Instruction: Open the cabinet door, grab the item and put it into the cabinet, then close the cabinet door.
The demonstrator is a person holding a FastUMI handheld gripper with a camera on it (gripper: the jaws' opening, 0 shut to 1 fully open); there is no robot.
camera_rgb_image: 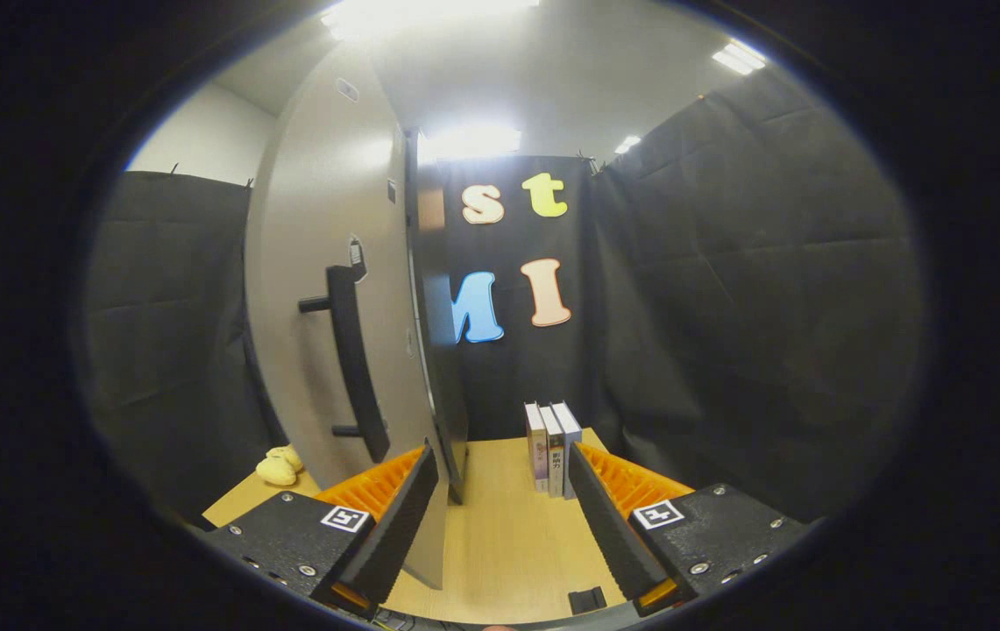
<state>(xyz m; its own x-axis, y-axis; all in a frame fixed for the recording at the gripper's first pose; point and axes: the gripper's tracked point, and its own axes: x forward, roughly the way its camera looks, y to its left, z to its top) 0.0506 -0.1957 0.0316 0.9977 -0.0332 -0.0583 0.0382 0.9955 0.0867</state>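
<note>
On the wooden tabletop [500, 526] the gripper [504, 478] is held low with fingers spread wide apart, nothing clamped between them. The cabinet door [333, 263] is seen swung open, edge-on just ahead of the left finger, its dark handle [351, 359] facing outward. Door-opening is judged done; the grab step is in hand. Three upright books [552, 447], touching one another, are located just ahead near the right finger. Next: fingers to be advanced around a book and closed.

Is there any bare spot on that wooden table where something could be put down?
Yes: the table lies bare between the open tool fingers, bordered by the cabinet door edge and the upright books. It is tighter beside the door, near the yellow item.
</note>
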